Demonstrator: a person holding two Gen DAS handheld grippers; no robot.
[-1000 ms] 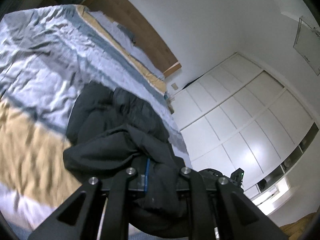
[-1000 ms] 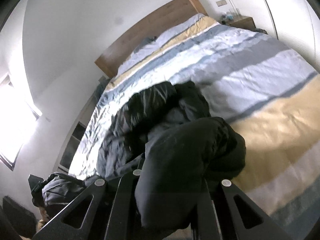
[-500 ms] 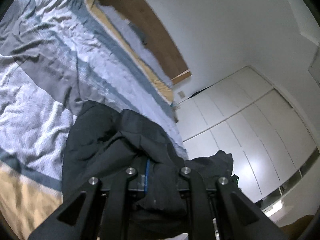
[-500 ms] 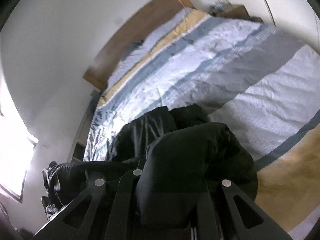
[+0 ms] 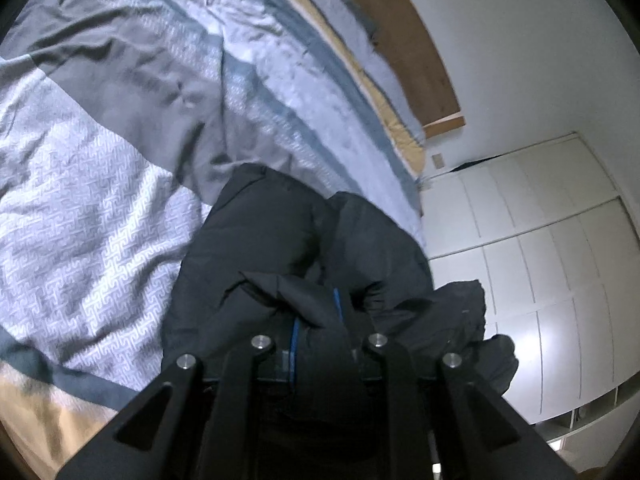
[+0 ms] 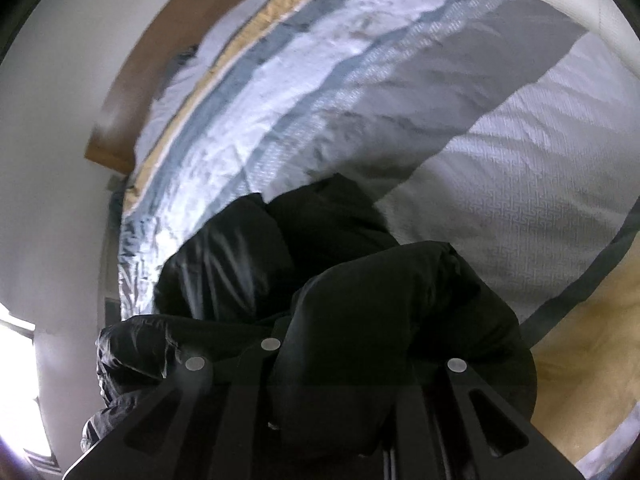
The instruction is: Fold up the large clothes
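Observation:
A bulky black padded jacket (image 5: 280, 240) lies bunched on the striped duvet (image 5: 100, 200), partly lifted. My left gripper (image 5: 320, 344) has a fold of it, with a blue trim line, pinched between its fingers; the jaws are opening a little and the fabric is still between them. In the right wrist view the same jacket (image 6: 380, 280) bulges over my right gripper (image 6: 340, 360) and hides its right fingertip. Those jaws are also opening slightly, with cloth still between them. Both grippers point down at the bed.
The duvet (image 6: 500, 160) has grey, blue, white and tan stripes and runs up to a wooden headboard (image 5: 400, 40). White wardrobe doors (image 5: 540, 260) stand beyond the bed's far side. A bright window (image 6: 16, 352) is at the left edge.
Both grippers have travelled forward and down over the bed with the jacket in them. The duvet fills more of each view and the jacket has settled lower onto it.

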